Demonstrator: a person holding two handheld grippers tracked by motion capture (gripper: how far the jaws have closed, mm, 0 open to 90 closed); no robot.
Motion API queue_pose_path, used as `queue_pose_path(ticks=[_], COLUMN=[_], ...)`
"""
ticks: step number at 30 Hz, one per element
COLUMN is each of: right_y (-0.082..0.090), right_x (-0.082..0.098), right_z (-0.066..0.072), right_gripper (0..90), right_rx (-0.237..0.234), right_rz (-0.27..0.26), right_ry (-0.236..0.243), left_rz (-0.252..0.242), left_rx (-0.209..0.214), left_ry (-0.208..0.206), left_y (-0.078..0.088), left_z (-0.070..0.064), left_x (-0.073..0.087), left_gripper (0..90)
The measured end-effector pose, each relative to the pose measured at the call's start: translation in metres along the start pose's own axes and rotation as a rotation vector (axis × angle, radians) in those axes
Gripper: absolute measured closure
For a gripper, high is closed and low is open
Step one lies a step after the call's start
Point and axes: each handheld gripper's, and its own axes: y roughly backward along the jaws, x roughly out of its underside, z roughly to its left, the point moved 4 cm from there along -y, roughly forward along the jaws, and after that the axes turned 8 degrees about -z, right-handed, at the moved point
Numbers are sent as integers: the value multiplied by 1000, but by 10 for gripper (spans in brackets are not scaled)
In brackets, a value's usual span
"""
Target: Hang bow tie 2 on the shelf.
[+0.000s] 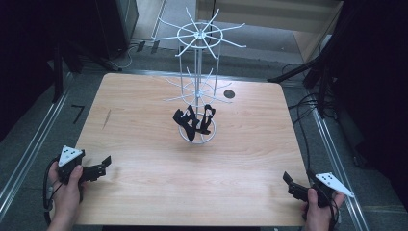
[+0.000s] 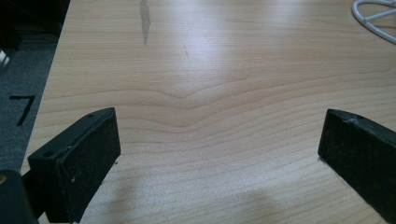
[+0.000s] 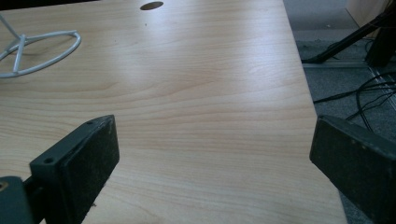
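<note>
- Desk (image 1: 144,144): light wood-grain top, rounded corners, round hole near the far edge
- White wire rack (image 1: 198,86): ring base at desk centre, radial hooks; black glasses (image 1: 195,121) hang low on it
- Bare surface lies between rack and near edge
- Left claw (image 1: 107,162): near-left corner, jaws wide apart, empty
- Right claw (image 1: 287,179): near-right corner, jaws wide apart, empty

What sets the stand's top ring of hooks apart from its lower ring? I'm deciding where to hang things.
The top ring sits high on the white stand and its hooks are bare; the lower ring sits partway down, and black items hang beneath it, near the base. Both are white wire rings with hooks pointing outward.
</note>
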Motion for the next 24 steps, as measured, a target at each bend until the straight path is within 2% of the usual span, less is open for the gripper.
queue_pose_path(ticks=[5, 6, 9, 17, 24], right_y=[2, 0, 0, 1, -1], right_x=[2, 5, 5, 6, 7], right_z=[-3, -4, -5, -5, -1], right_gripper=[42, 43, 47, 52, 54], right_rx=[-3, -5, -7, -11, -20], right_rz=[-1, 13, 12, 25, 36], right_ry=[-11, 5, 6, -41, -21], left_rz=[4, 4, 3, 1, 6], left_rx=[0, -2, -3, 1, 1], left_ry=[1, 2, 2, 7, 13], left_y=[0, 0, 0, 0, 0], left_z=[0, 0, 0, 1, 1], left_x=[0, 0, 0, 0, 0], left_gripper=[0, 0, 0, 0, 0])
